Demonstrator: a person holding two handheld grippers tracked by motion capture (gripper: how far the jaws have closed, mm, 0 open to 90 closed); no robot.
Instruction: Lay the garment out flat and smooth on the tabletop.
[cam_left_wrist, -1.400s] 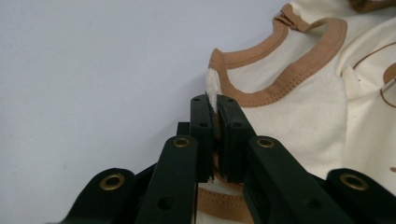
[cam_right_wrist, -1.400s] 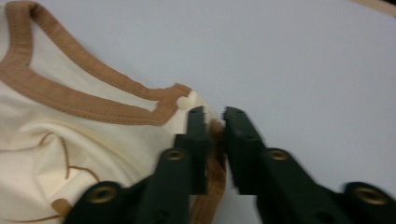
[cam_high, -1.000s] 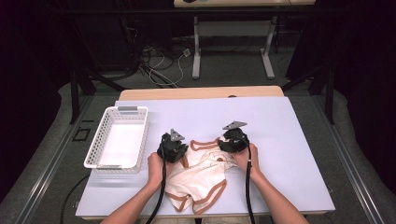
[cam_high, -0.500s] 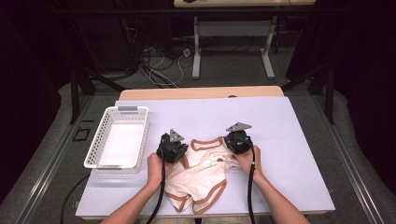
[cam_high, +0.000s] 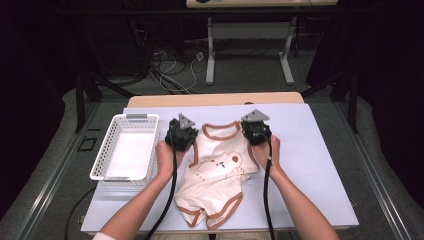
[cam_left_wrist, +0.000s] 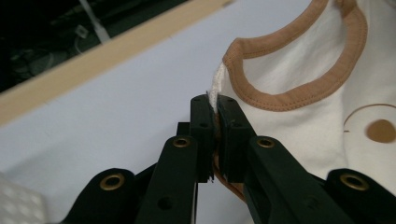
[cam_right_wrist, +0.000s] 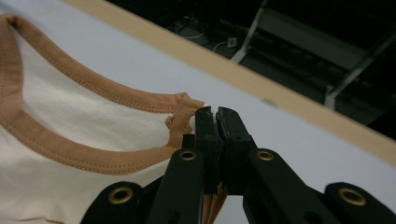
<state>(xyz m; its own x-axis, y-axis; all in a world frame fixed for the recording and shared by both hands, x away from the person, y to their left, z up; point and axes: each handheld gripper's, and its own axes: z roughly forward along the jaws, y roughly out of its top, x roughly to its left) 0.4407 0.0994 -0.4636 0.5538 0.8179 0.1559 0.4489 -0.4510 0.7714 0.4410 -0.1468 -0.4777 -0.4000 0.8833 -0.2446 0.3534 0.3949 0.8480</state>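
Note:
A cream baby bodysuit (cam_high: 217, 165) with brown trim and a bear print is held up by its two shoulders, its lower part trailing on the white table (cam_high: 310, 165). My left gripper (cam_high: 189, 134) is shut on the left shoulder beside the neckline. In the left gripper view the jaws (cam_left_wrist: 215, 105) pinch the white fabric edge of the bodysuit (cam_left_wrist: 303, 70). My right gripper (cam_high: 251, 133) is shut on the other shoulder. In the right gripper view its jaws (cam_right_wrist: 214, 114) clamp the brown trim corner of the bodysuit (cam_right_wrist: 70, 116).
A white plastic basket (cam_high: 102, 160) stands at the table's left, close to my left hand. The table's wooden far edge (cam_high: 215, 98) lies just beyond the grippers. Dark floor, cables and table legs lie behind it.
Both grippers have risen and moved farther across the table, pulling the bodysuit's top up and stretching it out. The bear print now faces up.

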